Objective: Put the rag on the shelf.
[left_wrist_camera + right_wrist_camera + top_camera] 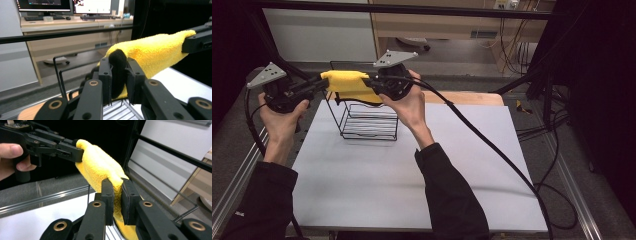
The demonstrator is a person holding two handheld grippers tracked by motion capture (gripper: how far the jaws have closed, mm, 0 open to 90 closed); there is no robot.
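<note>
Big white table under the high view, bare except for a black wire rack standing at its far left part. Above that rack, stretched between both tools, is the yellow towel — a fluffy microfibre cloth, held up off the table, its lower fold hanging just at the rack's top wires.

Left gripper comes in from the left side, jaws closed tight on one end of the towel; in the left gripper view the cloth bunches between the two pads, with a dark patch squeezed right in the pinch. Right gripper meets it from the other side, jaws likewise clamped narrow on the opposite end, and the right gripper view shows the yellow pile pressed between its pads while the other tool bites the far corner.

So the step in hand looks like draping the towel over the rack: it is spread and carried, not yet laid. The next move, I'd judge, calls for lowering both ends evenly so the middle settles across the top wire, keeping the cloth taut, then opening each gripper only once the towel hangs balanced.
</note>
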